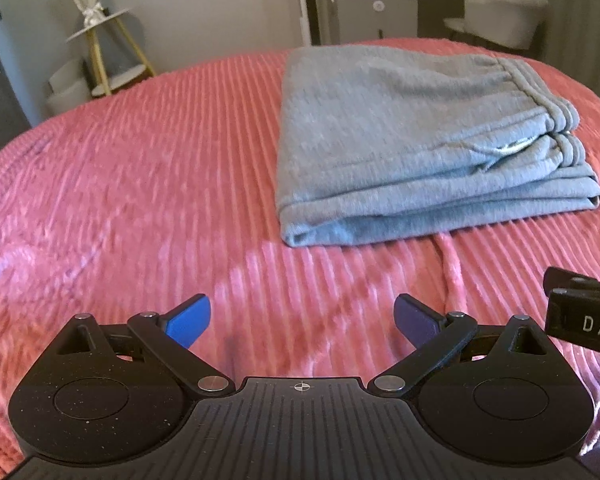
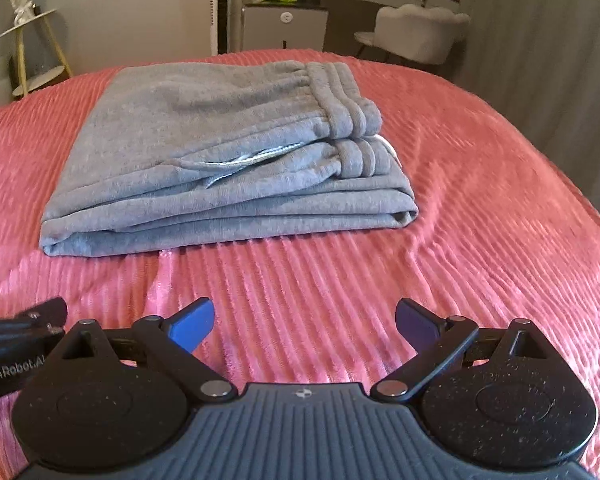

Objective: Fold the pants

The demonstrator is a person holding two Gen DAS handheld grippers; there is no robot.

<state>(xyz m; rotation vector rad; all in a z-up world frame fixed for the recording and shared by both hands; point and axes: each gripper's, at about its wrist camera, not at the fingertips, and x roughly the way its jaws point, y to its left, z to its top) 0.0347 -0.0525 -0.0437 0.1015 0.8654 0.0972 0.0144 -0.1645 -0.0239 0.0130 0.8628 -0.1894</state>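
Grey sweatpants (image 1: 412, 140) (image 2: 220, 152) lie folded into a thick rectangular stack on the pink ribbed bedspread (image 1: 140, 184) (image 2: 480, 220). Their elastic waistband (image 2: 340, 100) lies on top at the right, and a white drawstring (image 2: 252, 160) pokes out of a fold. My left gripper (image 1: 302, 320) hovers open, short of the stack and left of it, with nothing between its blue pads (image 1: 190, 320). Facing the stack's near edge from a short distance, my right gripper (image 2: 304, 328) is open too and holds nothing.
The other gripper's black body shows at the right edge of the left wrist view (image 1: 584, 308) and at the left edge of the right wrist view (image 2: 16, 344). Beyond the bed stand a gold-legged shelf (image 1: 100, 40), a small cabinet (image 2: 284, 24) and a grey chair (image 2: 416, 32).
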